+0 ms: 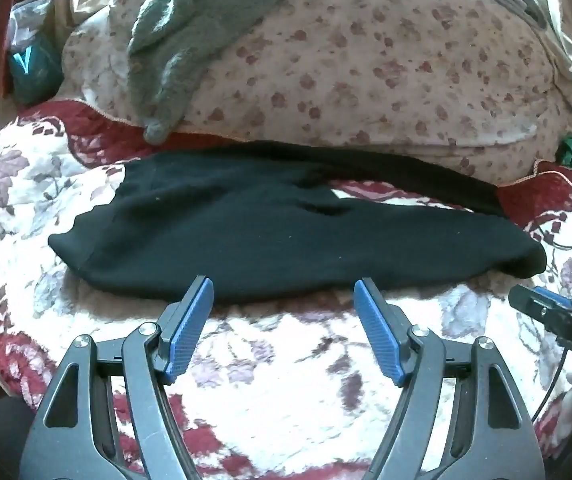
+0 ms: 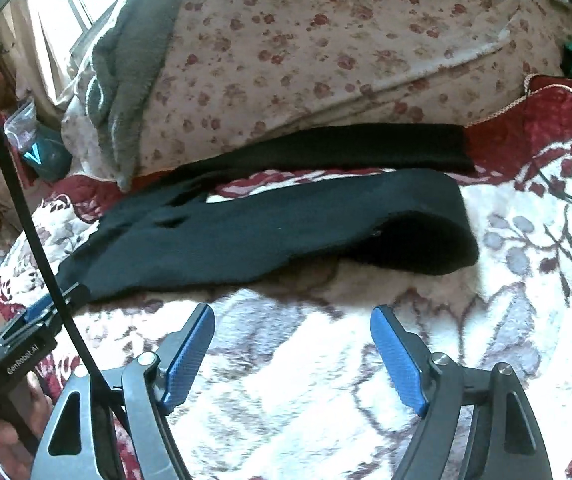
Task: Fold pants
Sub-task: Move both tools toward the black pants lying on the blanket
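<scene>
Black pants (image 1: 270, 232) lie flat across a white and red floral bedspread (image 1: 286, 392), waist to the left and legs running right. The two legs split apart, with a strip of bedspread showing between them. In the right wrist view the pants (image 2: 270, 228) end in a rounded cuff on the near leg. My left gripper (image 1: 284, 286) stands open just short of the pants' near edge, nothing between its blue pads (image 1: 190, 328). My right gripper (image 2: 291, 314) is open too, over bare bedspread (image 2: 286, 380) in front of the near leg. Each gripper shows at the other view's edge.
A big floral pillow (image 1: 385, 64) with a grey fleece (image 1: 174, 48) draped over it lies right behind the pants. A black cable (image 2: 34, 232) crosses the left of the right wrist view. Clutter and a teal bag (image 1: 32, 68) sit at the far left.
</scene>
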